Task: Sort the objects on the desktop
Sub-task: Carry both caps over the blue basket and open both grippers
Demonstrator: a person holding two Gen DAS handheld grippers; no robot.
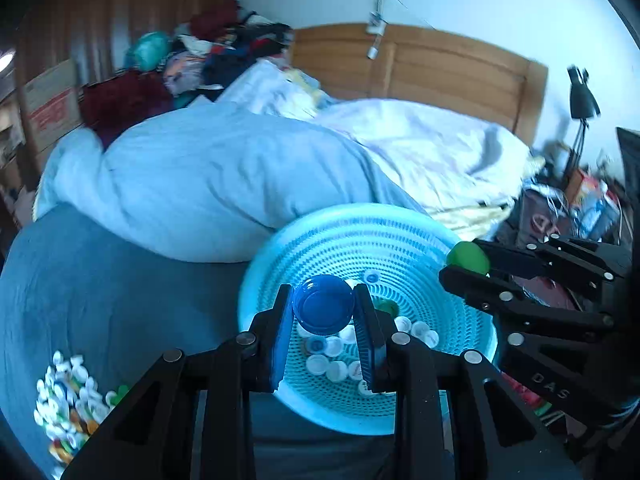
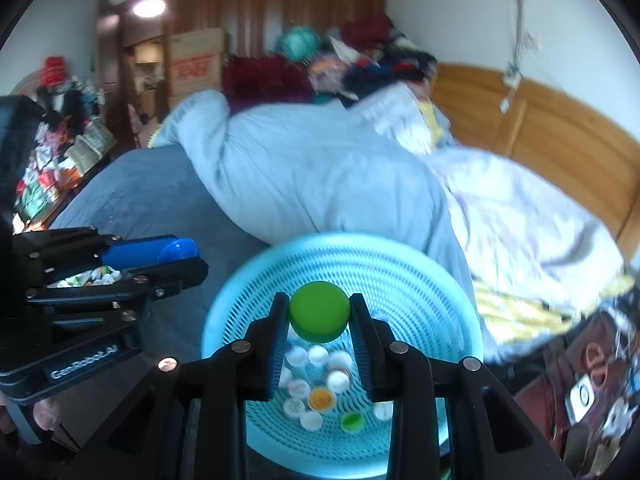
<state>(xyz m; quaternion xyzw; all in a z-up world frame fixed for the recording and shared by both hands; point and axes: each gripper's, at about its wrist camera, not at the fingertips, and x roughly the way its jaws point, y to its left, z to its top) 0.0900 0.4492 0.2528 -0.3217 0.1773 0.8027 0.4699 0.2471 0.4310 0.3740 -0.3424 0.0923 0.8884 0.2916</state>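
My left gripper (image 1: 323,308) is shut on a blue bottle cap (image 1: 322,305), hollow side toward the camera, and holds it over a light-blue perforated basket (image 1: 400,236). Several white caps (image 1: 320,364) lie in the basket's bottom. My right gripper (image 2: 319,314) is shut on a green bottle cap (image 2: 319,312) above the same basket (image 2: 420,280), where white, orange and green caps (image 2: 320,398) lie. In the left wrist view the right gripper (image 1: 466,262) comes in from the right with the green cap (image 1: 468,258). In the right wrist view the left gripper (image 2: 188,258) shows at left with the blue cap (image 2: 178,249).
The basket sits on a bed with a blue sheet (image 1: 100,300). A pile of mixed caps (image 1: 68,396) lies on the sheet at lower left. A bunched pale-blue quilt (image 1: 220,176) lies right behind the basket. A wooden headboard (image 1: 440,68) and a cluttered bedside (image 1: 580,208) stand to the right.
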